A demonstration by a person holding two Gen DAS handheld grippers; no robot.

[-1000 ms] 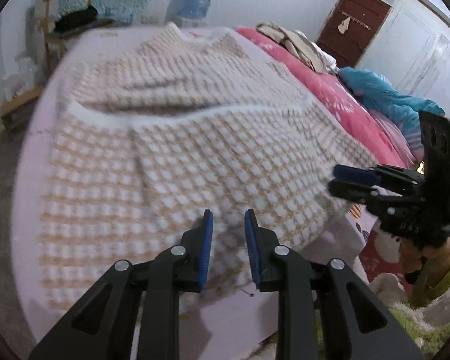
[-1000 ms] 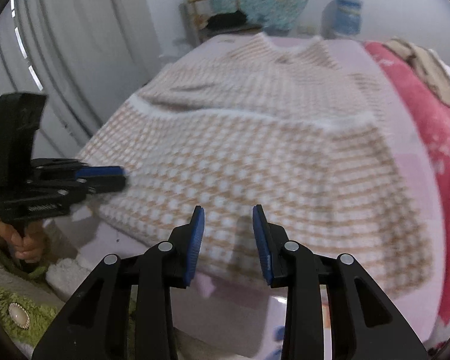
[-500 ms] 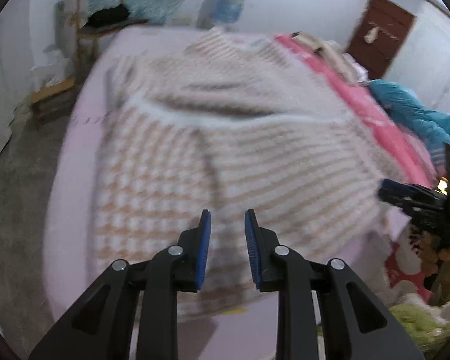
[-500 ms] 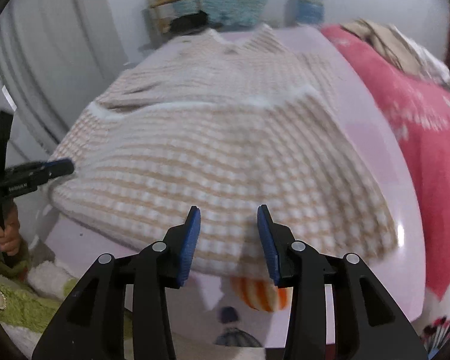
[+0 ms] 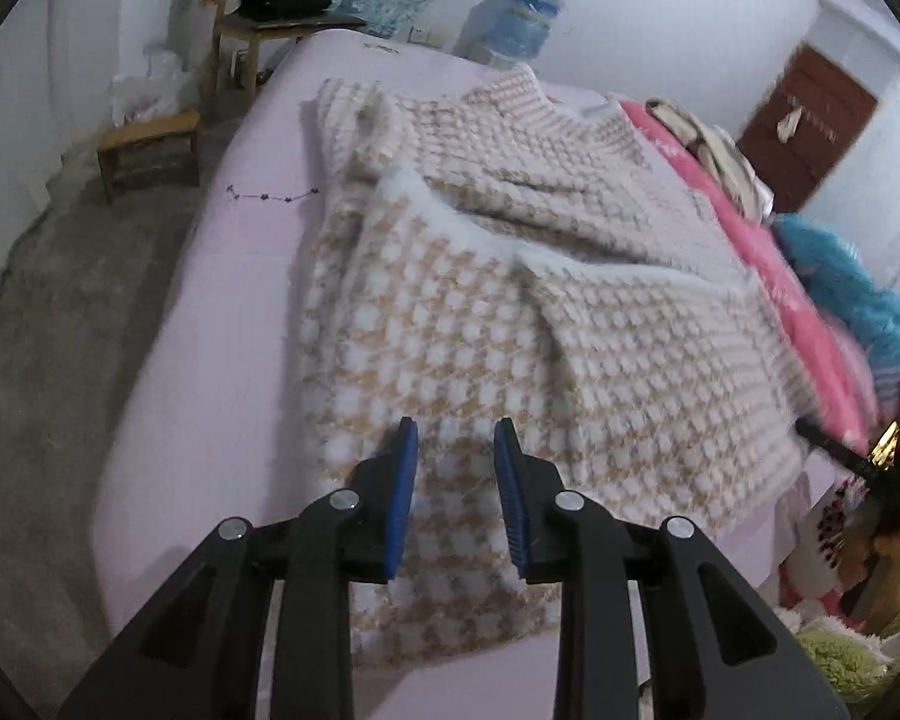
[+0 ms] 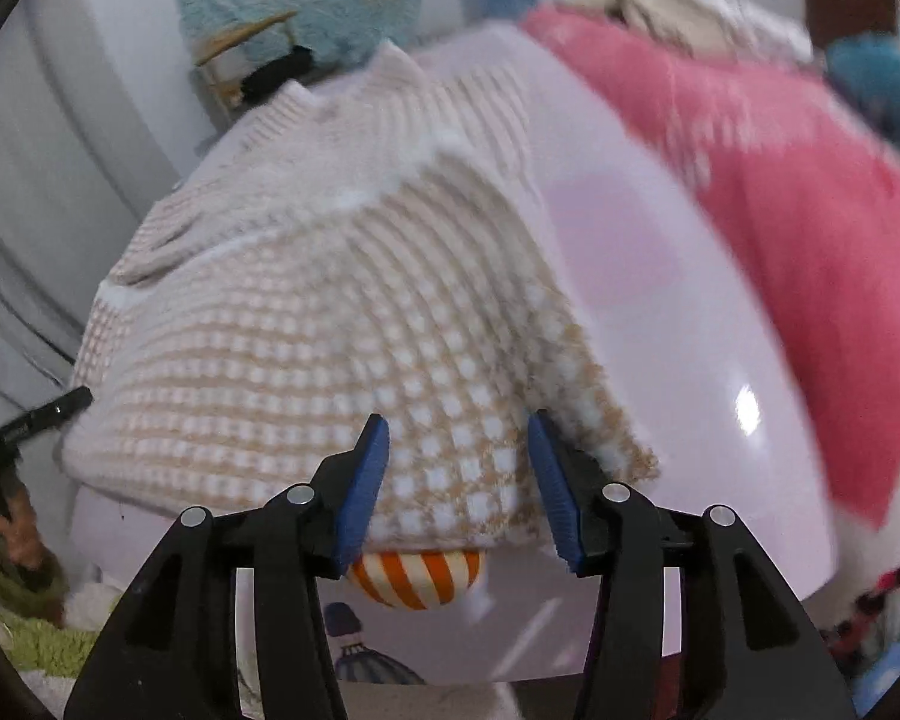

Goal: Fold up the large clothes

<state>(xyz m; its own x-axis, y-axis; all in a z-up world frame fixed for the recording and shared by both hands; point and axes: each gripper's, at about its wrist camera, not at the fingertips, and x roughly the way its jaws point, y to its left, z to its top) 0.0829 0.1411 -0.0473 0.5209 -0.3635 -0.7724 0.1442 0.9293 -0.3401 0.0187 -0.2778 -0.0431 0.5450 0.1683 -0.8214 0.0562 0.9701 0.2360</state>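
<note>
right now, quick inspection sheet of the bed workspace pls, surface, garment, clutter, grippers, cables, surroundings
surface: pale pink bed sheet, bare along its left side.
job's things: beige-and-white checked sweater lies spread on the sheet, a white-edged fold across its middle; near hem at the bed's edge.
clutter: pink blanket, blue fluffy fabric, beige clothes pile.
grippers: left gripper over the near hem, jaws apart, nothing pinched; right gripper over the hem's corner, its jaws have just been opening, nothing gripped.
cables: nothing seen.
surroundings: wooden chair, water bottle, brown door, grey floor.
</note>
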